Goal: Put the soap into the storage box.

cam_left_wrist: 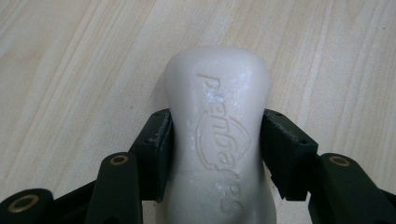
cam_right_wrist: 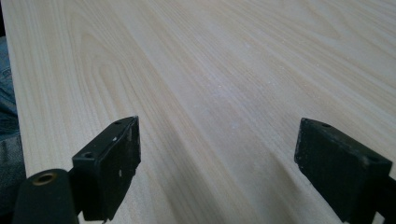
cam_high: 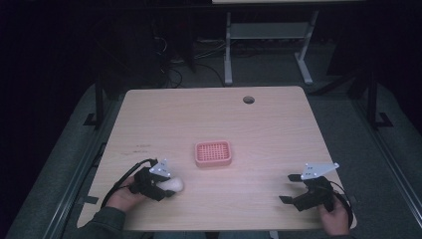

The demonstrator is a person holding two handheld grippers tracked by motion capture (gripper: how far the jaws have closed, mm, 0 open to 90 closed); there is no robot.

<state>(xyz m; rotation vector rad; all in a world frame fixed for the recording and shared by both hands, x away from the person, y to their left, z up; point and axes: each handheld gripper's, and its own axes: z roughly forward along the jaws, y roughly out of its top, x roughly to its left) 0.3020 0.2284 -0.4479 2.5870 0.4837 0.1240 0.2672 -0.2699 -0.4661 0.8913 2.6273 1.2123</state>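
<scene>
Pinching a white soap bar [cam_left_wrist: 217, 140], the left hand-held gripper [cam_high: 158, 185] sits near the table's [cam_high: 278, 124] front edge; right hand-held gripper [cam_high: 293, 188] spread.

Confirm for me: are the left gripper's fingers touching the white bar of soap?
Touching. The left gripper view shows both black fingers of the left gripper pressed flat against the narrow waist of the white embossed soap bar, with no gap on either side.

Wood table [cam_high: 278, 129] w/ cable hole [cam_high: 248, 99] near far edge; metal desk frame [cam_high: 268, 35] behind on floor.
</scene>
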